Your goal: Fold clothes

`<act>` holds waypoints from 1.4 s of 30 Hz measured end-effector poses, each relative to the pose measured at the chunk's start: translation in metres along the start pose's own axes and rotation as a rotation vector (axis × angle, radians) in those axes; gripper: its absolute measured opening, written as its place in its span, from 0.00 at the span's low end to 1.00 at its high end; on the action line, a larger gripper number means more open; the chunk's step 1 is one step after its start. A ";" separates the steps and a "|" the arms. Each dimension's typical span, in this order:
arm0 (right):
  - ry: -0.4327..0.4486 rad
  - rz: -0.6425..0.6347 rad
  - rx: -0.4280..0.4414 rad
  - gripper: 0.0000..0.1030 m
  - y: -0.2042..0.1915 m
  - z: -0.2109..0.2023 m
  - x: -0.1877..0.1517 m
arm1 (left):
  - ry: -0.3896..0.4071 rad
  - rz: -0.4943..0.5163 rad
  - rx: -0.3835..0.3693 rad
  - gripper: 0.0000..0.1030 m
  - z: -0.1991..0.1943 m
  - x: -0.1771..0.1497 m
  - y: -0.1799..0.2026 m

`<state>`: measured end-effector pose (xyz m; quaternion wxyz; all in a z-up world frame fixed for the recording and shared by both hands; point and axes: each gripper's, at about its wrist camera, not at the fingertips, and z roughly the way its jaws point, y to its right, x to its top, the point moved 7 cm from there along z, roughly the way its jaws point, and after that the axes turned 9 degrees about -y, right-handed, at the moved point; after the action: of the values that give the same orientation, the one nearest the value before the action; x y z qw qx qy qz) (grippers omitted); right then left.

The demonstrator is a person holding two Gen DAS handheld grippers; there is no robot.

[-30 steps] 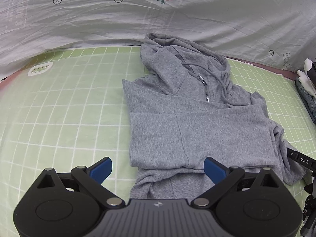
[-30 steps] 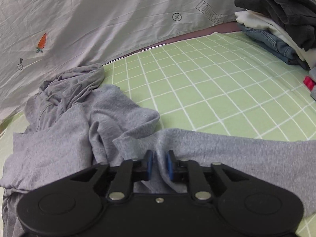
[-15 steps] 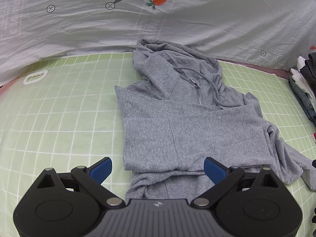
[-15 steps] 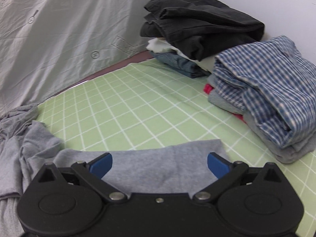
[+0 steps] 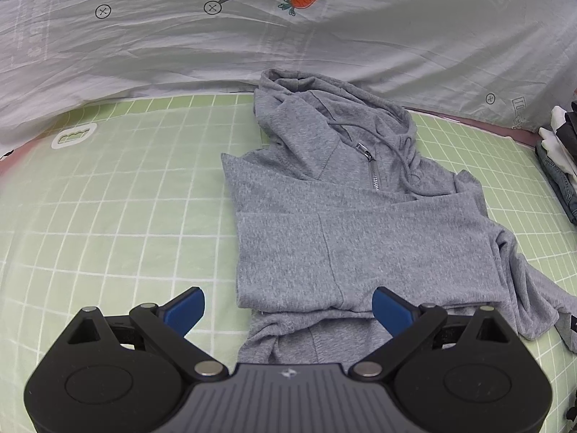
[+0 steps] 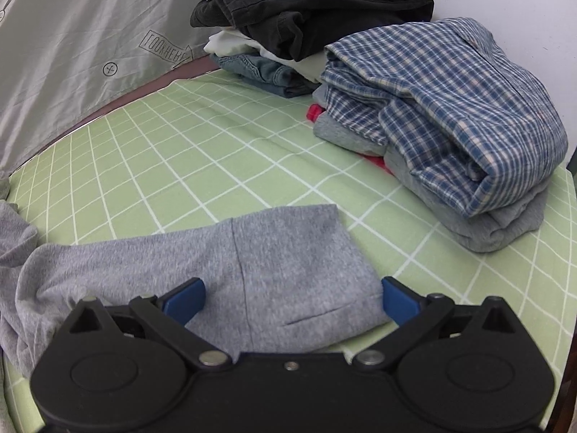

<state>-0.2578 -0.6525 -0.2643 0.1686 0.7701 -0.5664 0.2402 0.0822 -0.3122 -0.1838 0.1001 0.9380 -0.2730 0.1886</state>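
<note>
On green sheet (image 6: pixel 216 151), right gripper (image 6: pixel 290 301) spread over sleeve (image 6: pixel 274 263).

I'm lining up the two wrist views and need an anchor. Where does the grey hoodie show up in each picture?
Left wrist view: the grey hoodie fills the centre, hood toward the far sheet, one sleeve folded across its body.
Right wrist view: only its other sleeve shows, stretched out at lower centre, cuff end between the open jaws of the right gripper.
Shared landmark: the stack of folded clothes at the left view's right edge, upper centre in the right view.
</note>
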 end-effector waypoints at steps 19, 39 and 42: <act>-0.109 0.140 0.505 0.20 -0.079 -0.023 0.016 | 0.008 -0.036 -0.009 0.96 -0.001 -0.001 -0.006; -0.618 0.363 1.073 0.62 -0.230 -0.024 -0.021 | 0.019 -0.122 -0.014 0.96 -0.002 0.001 -0.024; -0.569 0.336 1.100 0.96 -0.226 -0.038 -0.013 | 0.020 -0.113 -0.019 0.96 -0.003 0.001 -0.021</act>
<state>-0.0527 -0.5539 -0.2379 -0.4479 0.6785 -0.4959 0.3051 0.0938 -0.2941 -0.1822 0.1224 0.9490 -0.2203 0.1895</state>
